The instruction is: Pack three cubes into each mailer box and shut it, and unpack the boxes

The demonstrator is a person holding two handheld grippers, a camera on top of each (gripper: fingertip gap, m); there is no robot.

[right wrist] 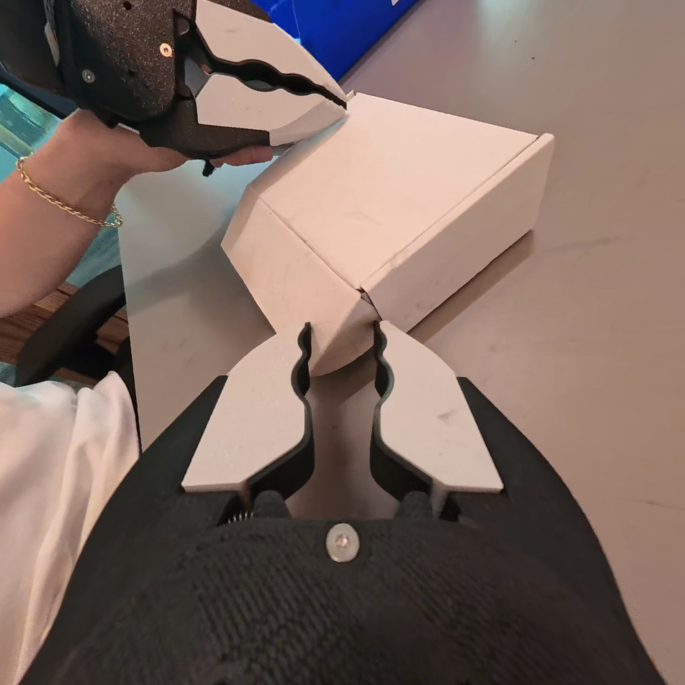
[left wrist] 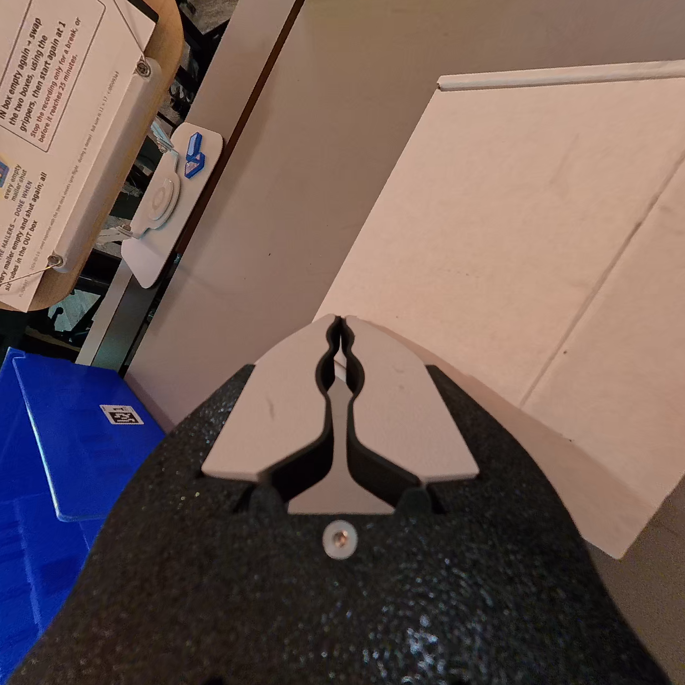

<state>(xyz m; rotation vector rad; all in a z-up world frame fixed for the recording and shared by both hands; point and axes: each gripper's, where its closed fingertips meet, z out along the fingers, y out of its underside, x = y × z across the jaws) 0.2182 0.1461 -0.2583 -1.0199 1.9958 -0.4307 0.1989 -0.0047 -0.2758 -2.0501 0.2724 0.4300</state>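
Observation:
A white mailer box [right wrist: 370, 207] lies shut on the grey table [right wrist: 574, 352]. It fills the right of the left wrist view [left wrist: 519, 241]. My left gripper [left wrist: 341, 318] is shut, its tips pinching the box's far left corner edge; it also shows at the top left of the right wrist view [right wrist: 344, 103]. My right gripper [right wrist: 341, 328] is open, and the box's near corner sits between its fingertips [right wrist: 389, 344]. No cubes are in view.
A blue bin [left wrist: 74, 463] stands left of the box and shows at the back of the right wrist view [right wrist: 333, 29]. A printed sheet on a stand [left wrist: 55, 148] is at the far left. A person's arm with a bracelet [right wrist: 55, 192] holds the left gripper. There is about 15 cm between the tips of the two grippers.

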